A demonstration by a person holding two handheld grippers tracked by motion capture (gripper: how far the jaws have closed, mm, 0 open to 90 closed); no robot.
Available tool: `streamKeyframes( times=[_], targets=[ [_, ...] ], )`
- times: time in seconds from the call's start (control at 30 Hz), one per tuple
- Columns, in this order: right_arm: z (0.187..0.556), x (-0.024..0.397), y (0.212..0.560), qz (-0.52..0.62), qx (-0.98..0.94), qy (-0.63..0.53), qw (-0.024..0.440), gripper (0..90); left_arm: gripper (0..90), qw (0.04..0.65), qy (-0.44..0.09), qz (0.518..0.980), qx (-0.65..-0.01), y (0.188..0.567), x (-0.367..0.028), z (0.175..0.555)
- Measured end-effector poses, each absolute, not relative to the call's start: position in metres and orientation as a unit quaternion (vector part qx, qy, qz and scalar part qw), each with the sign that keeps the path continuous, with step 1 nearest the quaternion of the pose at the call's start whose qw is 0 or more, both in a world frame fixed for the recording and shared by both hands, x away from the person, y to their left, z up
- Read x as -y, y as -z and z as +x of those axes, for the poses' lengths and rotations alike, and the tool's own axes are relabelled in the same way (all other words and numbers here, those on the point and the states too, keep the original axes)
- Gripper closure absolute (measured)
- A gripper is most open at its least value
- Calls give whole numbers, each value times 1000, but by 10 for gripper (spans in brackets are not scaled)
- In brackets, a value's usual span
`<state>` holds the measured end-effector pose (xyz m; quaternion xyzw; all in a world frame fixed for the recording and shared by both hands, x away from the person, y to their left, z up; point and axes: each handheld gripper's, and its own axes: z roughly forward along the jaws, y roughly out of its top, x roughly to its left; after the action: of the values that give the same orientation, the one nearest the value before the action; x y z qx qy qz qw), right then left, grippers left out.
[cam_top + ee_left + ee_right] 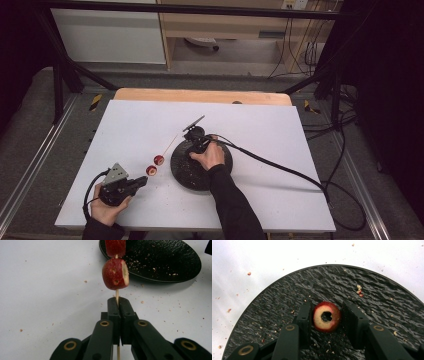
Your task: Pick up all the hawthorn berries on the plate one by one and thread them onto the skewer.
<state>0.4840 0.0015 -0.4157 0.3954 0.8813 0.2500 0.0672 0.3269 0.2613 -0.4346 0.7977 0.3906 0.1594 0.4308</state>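
My left gripper point(118, 300) is shut on a thin wooden skewer point(116, 293). Two red hawthorn-like fruit pieces are threaded on it, one near the jaws point(115, 273) and one farther up point(115, 247). From above, that gripper point(142, 181) sits at the front left, with the skewer point(170, 145) slanting toward the plate. My right gripper point(327, 312) points down on the black plate point(287, 290). Its jaws are closed around a cored red fruit piece point(322, 322) that lies on the plate, one jaw on each side. In the high view the right gripper point(192, 152) stands over the plate point(180, 180).
Crumbs are scattered over the white tabletop point(270, 135) and on the plate. The right gripper's cable point(280, 167) trails across the table to the right edge. A wooden strip point(200, 95) runs along the table's far edge.
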Motion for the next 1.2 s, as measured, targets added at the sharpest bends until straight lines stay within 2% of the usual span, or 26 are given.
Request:
streamKeyframes(
  times=[0.8, 1.2],
  targets=[
    [470, 9, 398, 411, -865, -281, 52, 622, 883, 431, -163, 798, -388, 434, -260, 325],
    [452, 42, 398, 425, -834, -349, 38, 622, 882, 431, -163, 800, -385, 434, -256, 324]
  ],
)
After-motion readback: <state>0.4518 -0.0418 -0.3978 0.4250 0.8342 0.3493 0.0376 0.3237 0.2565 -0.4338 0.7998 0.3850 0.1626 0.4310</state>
